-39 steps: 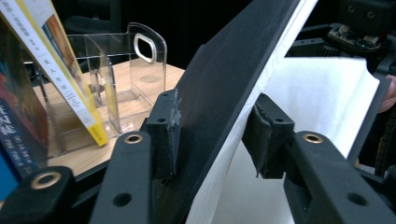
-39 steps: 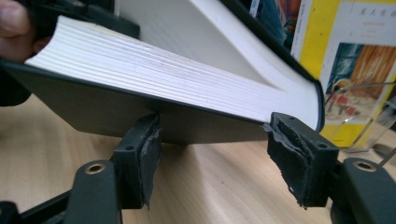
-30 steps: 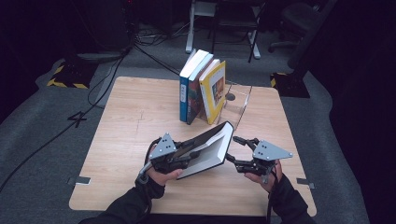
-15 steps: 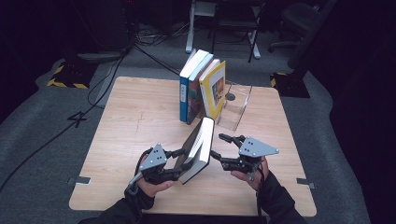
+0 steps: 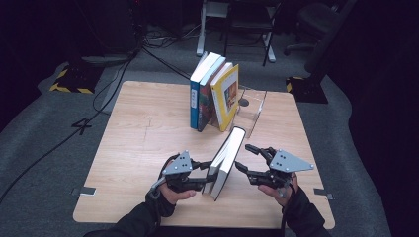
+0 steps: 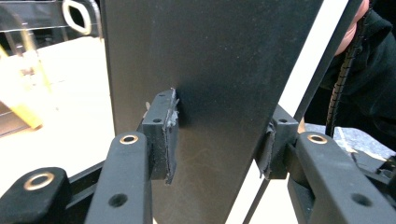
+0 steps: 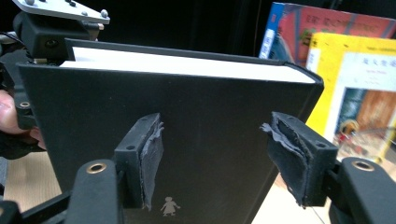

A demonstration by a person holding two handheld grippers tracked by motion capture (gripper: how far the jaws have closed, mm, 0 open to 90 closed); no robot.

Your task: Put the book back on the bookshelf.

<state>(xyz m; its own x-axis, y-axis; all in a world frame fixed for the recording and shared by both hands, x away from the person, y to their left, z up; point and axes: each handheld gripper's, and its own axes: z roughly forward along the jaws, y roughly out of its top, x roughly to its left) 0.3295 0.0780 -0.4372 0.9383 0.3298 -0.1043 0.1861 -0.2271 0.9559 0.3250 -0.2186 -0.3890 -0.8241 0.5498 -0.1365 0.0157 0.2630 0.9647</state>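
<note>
Black hardcover book (image 5: 226,160) stands upright near the table's front edge.

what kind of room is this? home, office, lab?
Probably a lab or recording studio: a lone wooden table on grey carpet, cables trailing across a dark floor, an office chair pushed back. On the table, a black book and upright picture books.

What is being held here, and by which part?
The left gripper clamps the black book across its thickness, at the end nearest the person, fingers on both covers. The right gripper stands open beside the cover, holding nothing.
</note>
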